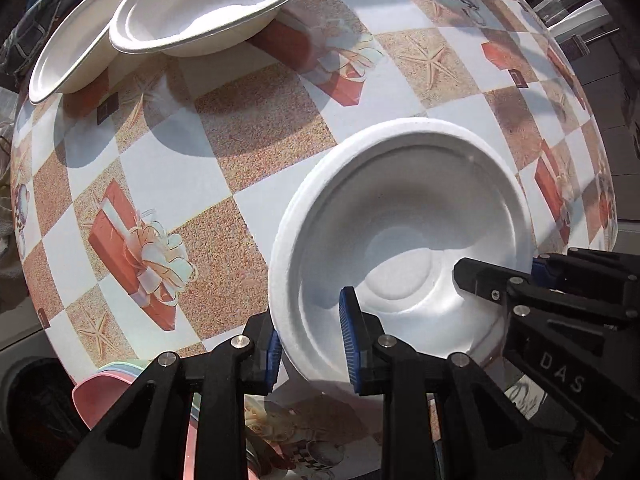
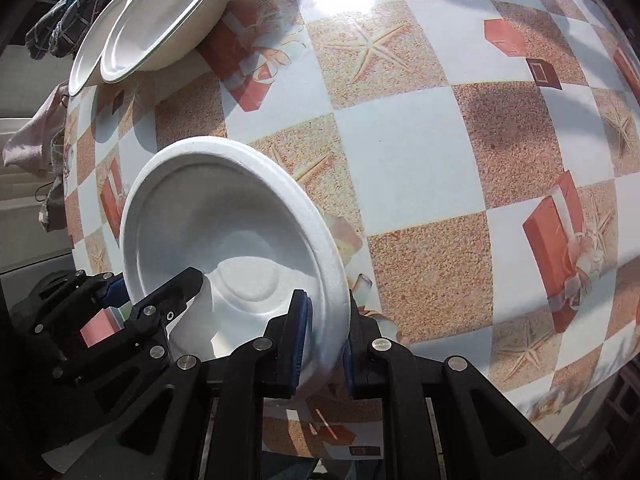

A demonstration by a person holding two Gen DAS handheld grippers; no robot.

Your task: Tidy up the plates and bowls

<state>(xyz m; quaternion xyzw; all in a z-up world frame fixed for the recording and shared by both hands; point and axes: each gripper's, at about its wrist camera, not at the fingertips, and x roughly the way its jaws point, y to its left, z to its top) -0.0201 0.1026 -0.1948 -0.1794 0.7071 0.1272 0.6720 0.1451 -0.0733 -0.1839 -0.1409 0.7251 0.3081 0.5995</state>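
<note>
Left tool [image 1: 310, 344] is clamped on the near rim of the white foam bowl [image 1: 404, 240] — one blue pad inside the wall, the other outside it. Right tool [image 2: 326, 336] is clamped on the opposite rim of the same bowl [image 2: 224, 232], again one pad [image 2: 300, 332] inside, one outside. Each tool shows in the other's view, gripping from across the bowl: right tool [image 1: 532, 280], left tool [image 2: 120, 292].

Bowl sits between the two tools, open side up, tilted, over the bench [image 1: 248, 128], which carries a checked cloth with gift-box and starfish prints.

Further out — two more white bowls [image 1: 208, 4] at the far bench edge, rims overlapping; the same pair [image 2: 160, 24] shows from the right wrist. Pink and pastel dishes [image 1: 108, 392] lie at the near edge beside the left tool. Crumpled fabric [image 2: 76, 20] lies beyond the far bowls.
</note>
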